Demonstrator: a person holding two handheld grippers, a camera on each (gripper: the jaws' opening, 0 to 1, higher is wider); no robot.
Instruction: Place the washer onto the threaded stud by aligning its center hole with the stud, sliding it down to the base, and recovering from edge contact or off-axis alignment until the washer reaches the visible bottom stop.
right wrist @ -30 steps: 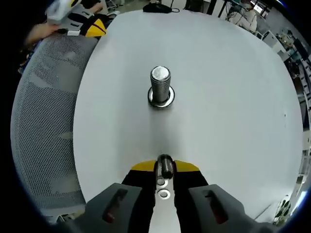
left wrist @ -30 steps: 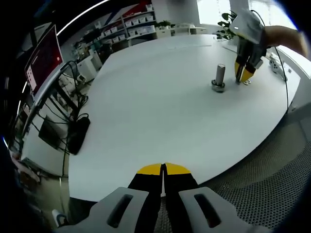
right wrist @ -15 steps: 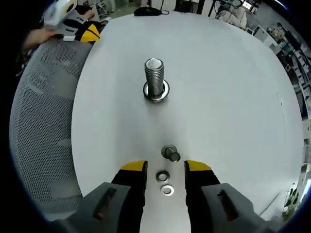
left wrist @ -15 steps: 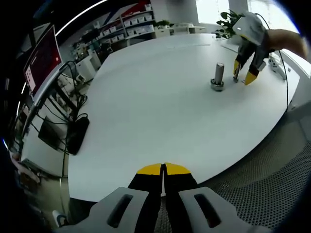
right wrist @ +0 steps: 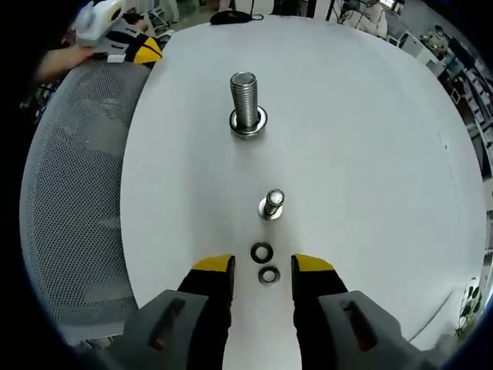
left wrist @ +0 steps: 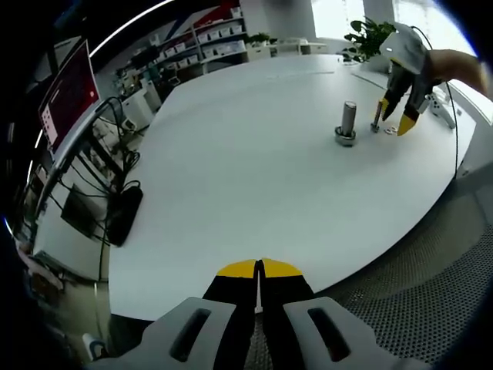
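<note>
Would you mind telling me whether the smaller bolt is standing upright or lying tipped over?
Upright: the small bolt stands on its head on the white table.

I count two washers (right wrist: 261, 252) (right wrist: 269, 274) lying flat on the white table (right wrist: 370, 154). There are two threaded studs standing upright: one big stud (right wrist: 245, 102) and one small stud (right wrist: 272, 204). I hold two grippers, the right gripper (right wrist: 262, 265) and the left gripper (left wrist: 259, 268). I see one mesh chair (right wrist: 73, 200).
</note>
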